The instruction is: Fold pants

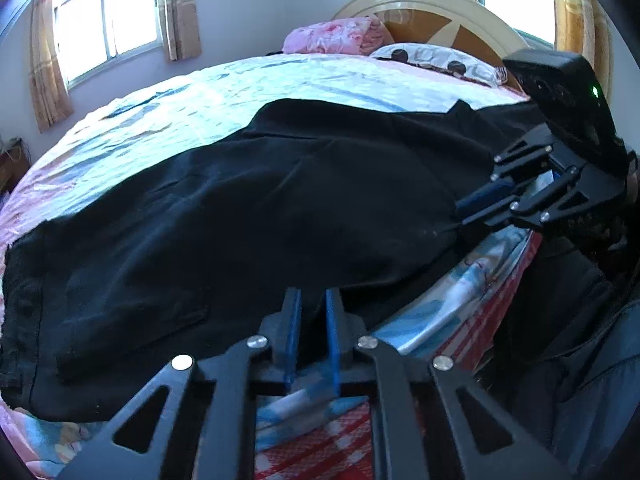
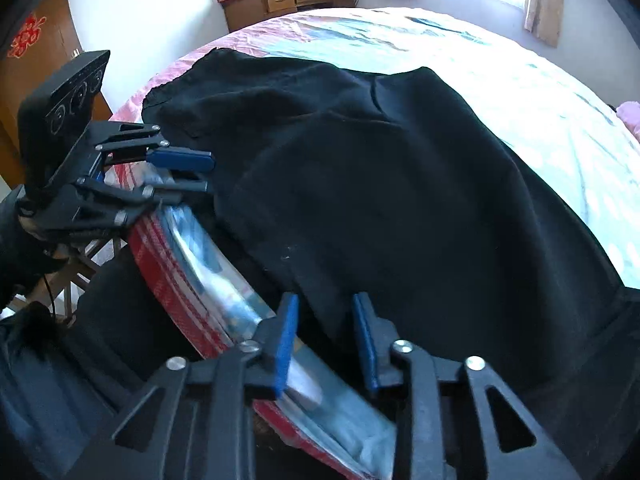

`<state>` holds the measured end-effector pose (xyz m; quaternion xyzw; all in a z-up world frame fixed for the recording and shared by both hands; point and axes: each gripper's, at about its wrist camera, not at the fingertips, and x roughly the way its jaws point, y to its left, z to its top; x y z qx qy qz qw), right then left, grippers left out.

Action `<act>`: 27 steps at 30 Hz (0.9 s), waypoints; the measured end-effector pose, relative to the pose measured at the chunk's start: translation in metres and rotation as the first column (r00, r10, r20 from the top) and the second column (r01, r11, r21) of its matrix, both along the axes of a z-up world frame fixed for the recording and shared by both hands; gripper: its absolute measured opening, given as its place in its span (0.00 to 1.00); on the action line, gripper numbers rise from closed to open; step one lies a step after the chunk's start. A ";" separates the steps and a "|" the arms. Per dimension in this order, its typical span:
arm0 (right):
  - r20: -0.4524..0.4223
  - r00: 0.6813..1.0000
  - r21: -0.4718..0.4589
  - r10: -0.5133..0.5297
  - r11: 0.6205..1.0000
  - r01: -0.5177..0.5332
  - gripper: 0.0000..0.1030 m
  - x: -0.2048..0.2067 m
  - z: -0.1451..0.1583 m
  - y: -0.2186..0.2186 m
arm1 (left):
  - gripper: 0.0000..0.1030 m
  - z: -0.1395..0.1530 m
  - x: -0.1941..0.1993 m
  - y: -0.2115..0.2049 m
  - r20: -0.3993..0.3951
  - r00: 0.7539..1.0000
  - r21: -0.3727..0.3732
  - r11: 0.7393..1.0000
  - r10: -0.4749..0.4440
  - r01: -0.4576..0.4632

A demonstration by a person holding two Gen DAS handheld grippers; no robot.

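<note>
Black pants (image 1: 240, 200) lie spread across the bed, bunched and creased, with their near edge along the mattress side. My left gripper (image 1: 312, 312) sits at that near edge with its blue pads close together and a fold of the black cloth pinched between the tips. From the right wrist view the left gripper (image 2: 210, 174) bites the pants (image 2: 400, 180) at their left edge. My right gripper (image 2: 326, 316) has black fabric between its pads; from the left wrist view the right gripper (image 1: 460, 216) closes on the hem farther along.
The bed (image 1: 160, 92) carries a pale blue and pink sheet, a pillow (image 1: 432, 58) and a pink blanket (image 1: 332, 34) by the headboard (image 1: 440, 12). A wooden dresser (image 2: 288, 4) stands past the foot. A person's dark clothing (image 1: 580, 320) is beside the mattress edge.
</note>
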<state>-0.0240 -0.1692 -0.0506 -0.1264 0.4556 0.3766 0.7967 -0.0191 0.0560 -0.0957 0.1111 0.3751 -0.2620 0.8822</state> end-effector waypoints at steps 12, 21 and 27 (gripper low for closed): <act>-0.061 0.997 0.016 0.051 0.999 -0.050 0.00 -0.021 -0.012 0.000 | 0.03 0.000 -0.016 0.011 -0.036 0.998 -0.020 0.998 -0.055 0.054; 0.032 0.996 0.058 -0.087 0.995 0.085 0.01 -0.038 0.016 -0.048 | 0.63 0.032 -0.027 -0.024 0.111 0.989 0.019 0.995 -0.096 0.095; -0.027 0.902 0.152 -0.430 0.890 0.429 0.02 -0.048 0.029 -0.160 | 0.65 0.036 -0.008 -0.108 0.113 0.964 0.029 0.970 -0.242 0.241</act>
